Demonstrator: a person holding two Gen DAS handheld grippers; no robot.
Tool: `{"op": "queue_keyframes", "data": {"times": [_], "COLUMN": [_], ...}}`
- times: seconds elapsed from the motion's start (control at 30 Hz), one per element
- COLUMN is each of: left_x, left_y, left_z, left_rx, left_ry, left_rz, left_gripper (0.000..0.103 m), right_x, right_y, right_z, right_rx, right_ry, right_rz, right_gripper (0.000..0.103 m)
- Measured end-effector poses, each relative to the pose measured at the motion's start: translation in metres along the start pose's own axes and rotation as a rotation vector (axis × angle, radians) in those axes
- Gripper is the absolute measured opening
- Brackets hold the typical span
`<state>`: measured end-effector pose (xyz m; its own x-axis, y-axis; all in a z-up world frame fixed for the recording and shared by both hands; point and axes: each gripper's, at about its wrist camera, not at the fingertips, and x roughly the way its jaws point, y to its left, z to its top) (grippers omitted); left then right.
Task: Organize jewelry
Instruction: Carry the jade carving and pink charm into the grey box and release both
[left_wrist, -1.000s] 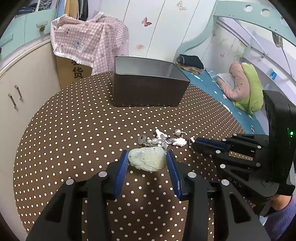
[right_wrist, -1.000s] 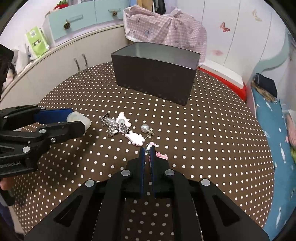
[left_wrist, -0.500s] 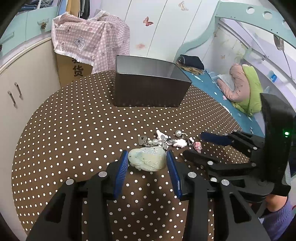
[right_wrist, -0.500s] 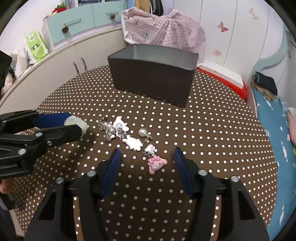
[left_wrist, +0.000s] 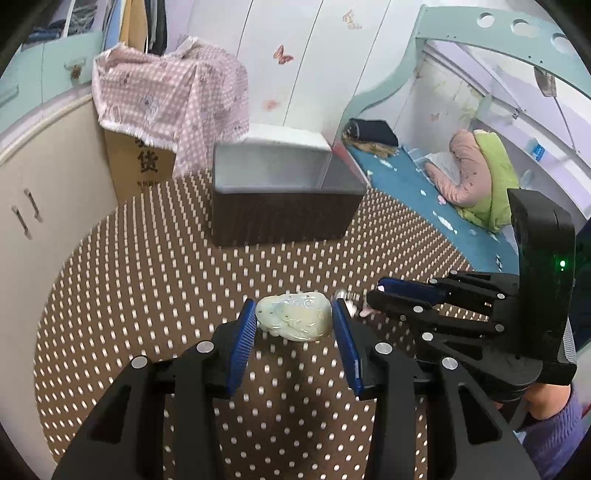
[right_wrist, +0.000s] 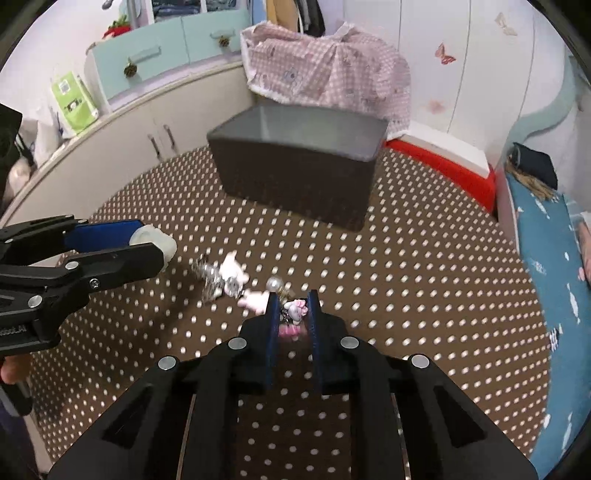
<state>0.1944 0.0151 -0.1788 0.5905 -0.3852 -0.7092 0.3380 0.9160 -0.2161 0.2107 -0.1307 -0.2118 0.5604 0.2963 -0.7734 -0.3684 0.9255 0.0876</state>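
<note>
Both grippers loaded, box not reached yet.
Left gripper (left_wrist: 294, 325) fingers pinch jade pendant (left_wrist: 293, 320) edgewise above the surface: hard, slick, brittle. Right gripper (right_wrist: 291, 312) fingers nearly closed around pink charm (right_wrist: 295, 314); light, dangly. Box (right_wrist: 295, 162) beyond.

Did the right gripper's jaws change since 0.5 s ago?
Yes. The right gripper was wide open short of the pink charm; now its jaws have narrowed around it, nearer the dark box.
</note>
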Motion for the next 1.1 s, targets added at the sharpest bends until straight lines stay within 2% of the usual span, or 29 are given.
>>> {"op": "queue_keyframes", "data": {"times": [0.3,0.4,0.5,0.67,0.8,0.9,1.1], "left_x": [-0.011,-0.002,0.014,0.049,0.067,0.074,0.077], "left_y": [-0.001,0.004,0.014,0.032,0.039,0.04,0.041], "left_z": [0.068,0.093,0.112,0.124,0.119,0.114,0.111], "left_rx": [0.046,0.035,-0.003,-0.06,-0.08,-0.064,-0.065], "left_ry": [-0.093,-0.089,-0.06,0.022,0.063,0.075,0.075], "left_rz": [-0.024,-0.021,-0.056,-0.035,-0.031,0.004,0.007], "left_gripper": [0.04,0.04,0.04,0.04,0.04,0.04,0.041], "right_x": [-0.036,-0.039,-0.036,-0.007,0.018,0.033,0.046], "right_y": [-0.017,-0.023,-0.03,-0.039,-0.043,-0.041,-0.043], "right_z": [0.068,0.092,0.114,0.134,0.133,0.13,0.122], "right_rx": [0.038,0.054,0.081,0.116,0.136,0.14,0.15], "right_ry": [-0.166,-0.203,-0.215,-0.169,-0.122,-0.097,-0.073], "right_rz": [0.032,0.048,0.073,0.095,0.103,0.101,0.094], "right_gripper": [0.016,0.016,0.016,0.016,0.016,0.016,0.016]}}
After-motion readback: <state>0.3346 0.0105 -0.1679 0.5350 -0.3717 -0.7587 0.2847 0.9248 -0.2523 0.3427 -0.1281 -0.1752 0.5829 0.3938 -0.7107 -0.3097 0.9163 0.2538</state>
